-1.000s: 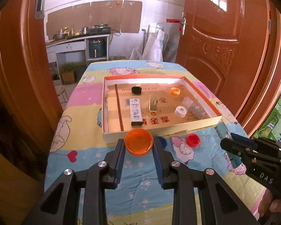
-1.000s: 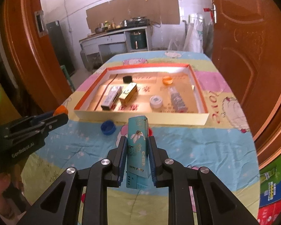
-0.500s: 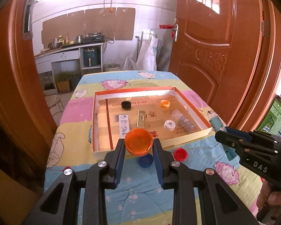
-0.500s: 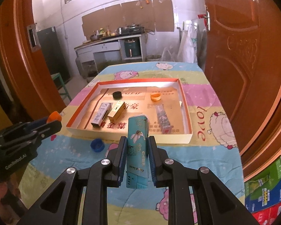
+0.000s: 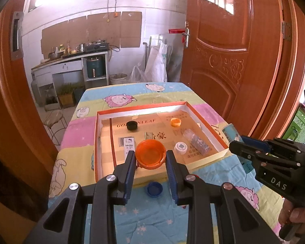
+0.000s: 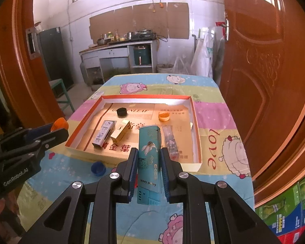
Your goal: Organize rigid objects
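Note:
My left gripper point(image 5: 150, 159) is shut on a large orange cap point(image 5: 150, 154), held in the air above the near edge of the shallow orange-rimmed box point(image 5: 205, 120). My right gripper point(image 6: 148, 162) is shut on a teal box with a fish print point(image 6: 149, 152), held above the table in front of the shallow box point(image 6: 195, 122). Inside the shallow box lie a black cap point(image 5: 131, 125), a small orange cap point(image 5: 175, 121), a white cap point(image 5: 181, 147), a clear packet point(image 5: 196, 142), a white carton point(image 6: 103, 133) and a gold carton point(image 6: 121, 131).
A blue cap point(image 5: 153, 189) lies on the sheep-print tablecloth point(image 6: 217, 111) just in front of the shallow box. The right gripper shows at the right of the left wrist view point(image 5: 274, 162). An orange door point(image 6: 264, 61) stands close on the right. A stool point(image 5: 55, 120) stands left of the table.
Both grippers have risen and drawn back from the table with their objects still held, so the shallow box looks smaller and lower. The red cap is out of sight.

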The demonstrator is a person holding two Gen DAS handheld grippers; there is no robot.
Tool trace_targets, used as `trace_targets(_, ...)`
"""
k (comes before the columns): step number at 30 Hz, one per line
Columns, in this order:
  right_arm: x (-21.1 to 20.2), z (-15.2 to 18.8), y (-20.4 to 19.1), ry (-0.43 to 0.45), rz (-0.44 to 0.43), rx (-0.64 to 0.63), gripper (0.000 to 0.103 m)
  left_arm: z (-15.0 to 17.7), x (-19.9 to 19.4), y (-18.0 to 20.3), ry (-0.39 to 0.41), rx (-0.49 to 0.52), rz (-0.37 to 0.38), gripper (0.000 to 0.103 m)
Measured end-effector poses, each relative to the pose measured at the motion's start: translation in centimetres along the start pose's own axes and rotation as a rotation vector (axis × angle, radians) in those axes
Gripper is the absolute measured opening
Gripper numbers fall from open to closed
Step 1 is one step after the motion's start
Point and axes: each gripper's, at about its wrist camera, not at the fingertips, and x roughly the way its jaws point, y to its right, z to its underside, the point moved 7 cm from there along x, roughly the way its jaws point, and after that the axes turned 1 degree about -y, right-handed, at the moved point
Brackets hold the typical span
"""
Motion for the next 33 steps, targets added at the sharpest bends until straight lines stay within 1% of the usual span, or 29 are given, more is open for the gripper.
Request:
trace_targets(5,0.4,-0.8,-0.1,0.006,0.0,-0.009,0.022,-0.7,0.6,-0.1,0.005,-0.002,-0.012,0.03)
trace_targets(17,1.4,-2.6,-0.3,0.006,-0.018,-0.006,0.022,-1.9,2.3,-2.0,-0.01,-0.073,-0.003,0.03)
trace_targets(29,3.3,-4.9,0.1,0.009,-0.028,0.002,0.022,-4.0,4.1,-3.6,-0.019,-0.072,-0.033,0.03)
trace_targets(33,4.8,-5.5,-0.1,-0.009,-0.063,0.014,0.022,-4.5,5.2,-4.1,-0.032,-0.075,-0.038,0.03)
